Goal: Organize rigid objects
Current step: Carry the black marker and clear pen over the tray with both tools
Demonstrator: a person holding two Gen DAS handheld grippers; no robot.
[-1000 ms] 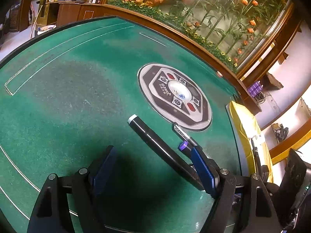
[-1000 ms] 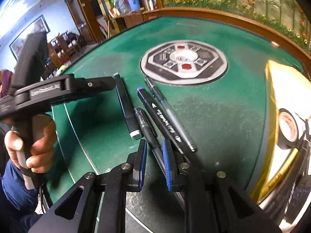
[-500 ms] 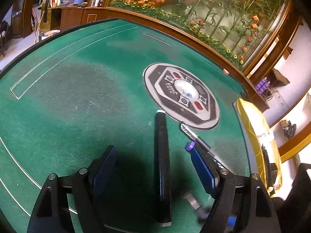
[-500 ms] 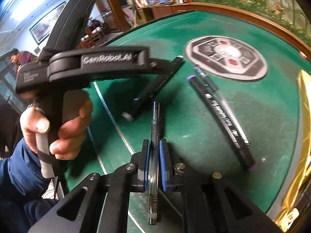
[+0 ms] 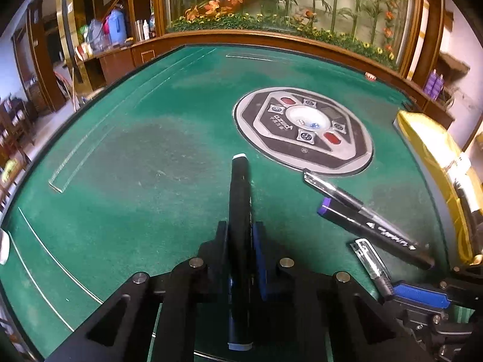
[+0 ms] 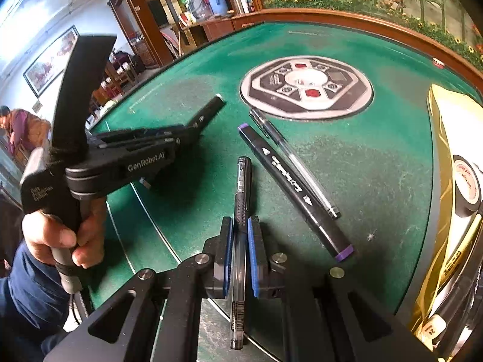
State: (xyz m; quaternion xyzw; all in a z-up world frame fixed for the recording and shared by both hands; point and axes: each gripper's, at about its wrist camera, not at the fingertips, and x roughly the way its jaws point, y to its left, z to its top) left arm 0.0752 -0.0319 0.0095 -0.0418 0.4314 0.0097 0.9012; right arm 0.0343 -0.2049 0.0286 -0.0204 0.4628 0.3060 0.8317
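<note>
Lying on the green felt table point(image 5: 126, 157), a purple-capped marker point(image 6: 297, 190) and clear pen point(image 6: 289, 157) could be knocked by either held item. The left gripper point(image 5: 241, 241), marked "GenRobot.AI", has just been closing and pinches a black marker point(image 5: 240, 193); the right gripper point(image 6: 240, 241) pinches a gel pen point(image 6: 241, 193), which may slip.

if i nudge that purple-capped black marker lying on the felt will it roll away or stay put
The purple-capped marker looks squarish in section with flat faces, so it probably slides rather than rolls. The clear pen lies right along its far side and would likely get pushed along or roll. The green felt looks rough, which should damp any sliding. It seems stiff and light.
</note>
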